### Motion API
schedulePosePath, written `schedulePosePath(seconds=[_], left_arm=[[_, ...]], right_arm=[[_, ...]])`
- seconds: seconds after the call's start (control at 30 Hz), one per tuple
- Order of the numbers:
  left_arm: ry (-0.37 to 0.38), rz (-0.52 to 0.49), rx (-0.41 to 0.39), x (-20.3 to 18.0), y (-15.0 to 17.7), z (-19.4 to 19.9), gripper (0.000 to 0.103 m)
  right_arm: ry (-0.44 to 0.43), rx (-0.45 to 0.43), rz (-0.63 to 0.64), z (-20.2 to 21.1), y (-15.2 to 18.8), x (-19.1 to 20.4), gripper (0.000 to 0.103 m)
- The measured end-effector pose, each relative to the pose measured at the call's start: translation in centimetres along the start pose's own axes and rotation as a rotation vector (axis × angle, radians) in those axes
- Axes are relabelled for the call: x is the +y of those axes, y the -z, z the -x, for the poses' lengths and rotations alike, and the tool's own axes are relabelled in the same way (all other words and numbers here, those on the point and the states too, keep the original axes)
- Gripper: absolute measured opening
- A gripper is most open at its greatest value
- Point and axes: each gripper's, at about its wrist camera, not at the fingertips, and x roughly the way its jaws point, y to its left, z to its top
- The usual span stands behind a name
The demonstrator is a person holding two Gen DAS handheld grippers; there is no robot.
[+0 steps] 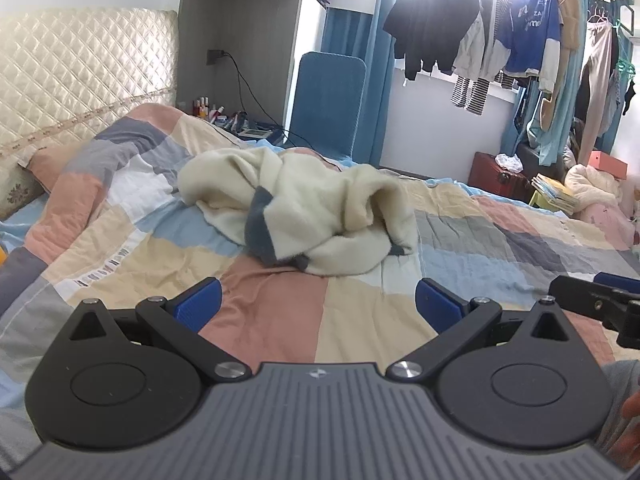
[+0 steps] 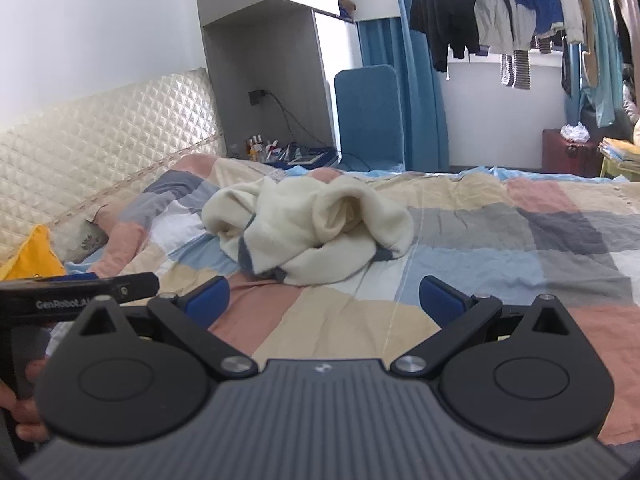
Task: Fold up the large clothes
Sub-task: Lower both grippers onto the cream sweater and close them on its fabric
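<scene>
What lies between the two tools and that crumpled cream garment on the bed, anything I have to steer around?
Nothing visible does. The cream garment lies bunched on the patchwork quilt, and only bare quilt separates it from the open left tool and the open right tool. Both tools hold nothing and sit short of the garment's near edge.

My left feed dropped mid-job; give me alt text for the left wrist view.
A crumpled cream fleece garment lies unfolded on a patchwork quilt, ahead of the open, empty left gripper. The right gripper pokes in at the right edge.
</scene>
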Motion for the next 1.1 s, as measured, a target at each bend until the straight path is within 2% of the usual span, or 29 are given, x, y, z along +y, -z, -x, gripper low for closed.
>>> schedulePosePath(seconds=[0.23, 0.5, 0.67, 0.83, 1.0, 1.1], left_arm=[[0.004, 0.001, 0.019, 0.9, -0.8, -3.9, 0.103], [-0.004, -0.021, 0.068, 2.9, -3.3, -13.1, 0.103], [0.006, 0.032, 0.098, 5.5, -4.0, -21.6, 0.103], [0.018, 0.044, 0.135, 7.4, -2.8, -29.6, 0.103], [0.070, 0.078, 0.132, 8.4, -0.4, -34.6, 0.103], [0.094, 0.134, 0.106, 9.2, 0.7, -36.5, 0.102]], right_arm=[[-0.008, 0.033, -0.081, -3.7, -0.9, -0.8, 0.103], [0.019, 0.053, -0.220, -11.6, -3.5, -2.9, 0.103], [0.090, 0.041, -0.131, -18.3, -5.1, -3.2, 0.103], [0.088, 0.084, -0.122, -24.4, -5.4, -4.3, 0.103], [0.130, 0.158, -0.072, -30.3, -4.0, -5.2, 0.103], [0.167, 0.161, -0.063, -32.3, -3.0, -6.0, 0.096]])
